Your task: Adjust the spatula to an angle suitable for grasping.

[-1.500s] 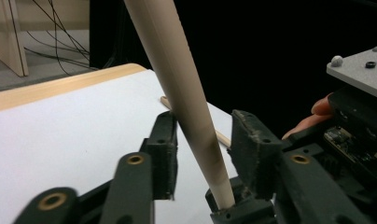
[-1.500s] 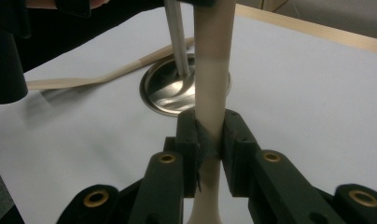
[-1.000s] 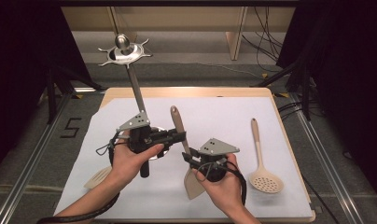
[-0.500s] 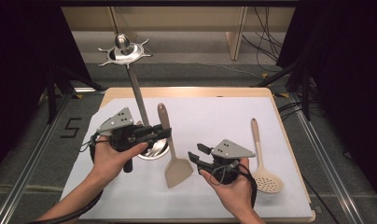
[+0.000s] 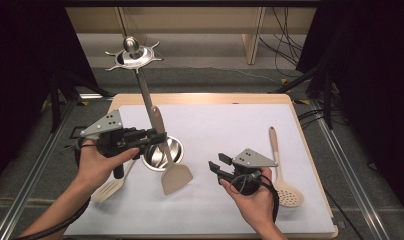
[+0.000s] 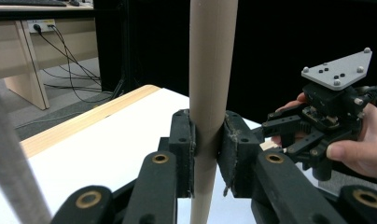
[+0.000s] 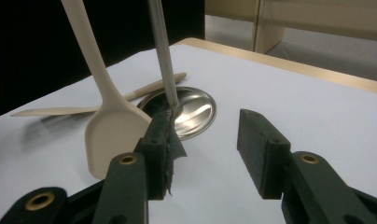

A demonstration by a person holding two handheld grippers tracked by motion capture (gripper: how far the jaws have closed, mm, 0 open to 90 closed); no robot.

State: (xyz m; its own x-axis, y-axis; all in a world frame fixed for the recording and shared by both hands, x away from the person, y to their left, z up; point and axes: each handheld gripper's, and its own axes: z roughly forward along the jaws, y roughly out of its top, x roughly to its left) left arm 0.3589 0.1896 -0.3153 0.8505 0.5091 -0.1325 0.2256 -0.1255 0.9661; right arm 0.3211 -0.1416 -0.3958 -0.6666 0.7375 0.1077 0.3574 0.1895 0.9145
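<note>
My left gripper is shut on the handle of a beige spatula, which hangs blade down just above the white sheet. Seen from the left gripper view, the handle stands upright, pinched between the pads of that gripper. The spatula is right in front of a metal utensil stand, crossing its thin pole and round base. My right gripper is held open to the right of the blade, with nothing in it. The right gripper view looks past its spread jaws at the blade and the base.
A second beige turner lies flat under my left hand. A slotted spoon lies at the right edge of the white sheet. The stand's hook crown rises over the table's far edge. Dark curtains flank both sides.
My right gripper has let go of the spatula blade and drawn back to the right, open. The left gripper has carried the spatula left, against the stand's pole.
</note>
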